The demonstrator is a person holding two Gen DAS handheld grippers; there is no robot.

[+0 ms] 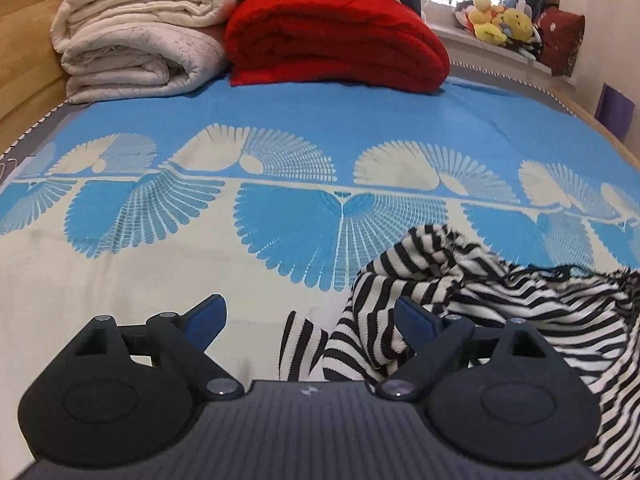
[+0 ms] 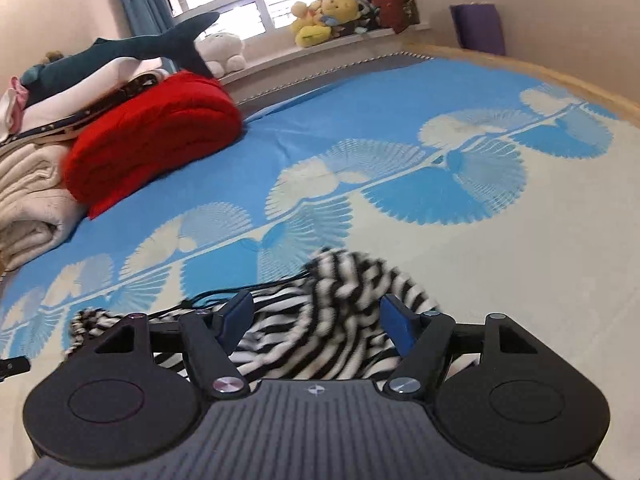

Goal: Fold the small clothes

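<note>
A crumpled black-and-white striped garment (image 1: 492, 300) lies on the blue and cream patterned bedspread (image 1: 280, 120). My left gripper (image 1: 310, 320) is open just above the spread, with the garment's left edge between and behind its right finger. In the right wrist view the same garment (image 2: 320, 328) lies bunched between the fingers of my right gripper (image 2: 316, 324), which is open. The cloth looks blurred there. Neither gripper holds anything.
A folded red blanket (image 1: 340, 40) and stacked cream quilts (image 1: 136, 40) sit at the head of the bed. Plush toys (image 2: 324, 20) line the windowsill, and a shark plush (image 2: 120, 52) lies on the pile. A wooden bed frame (image 2: 560, 80) edges the right side.
</note>
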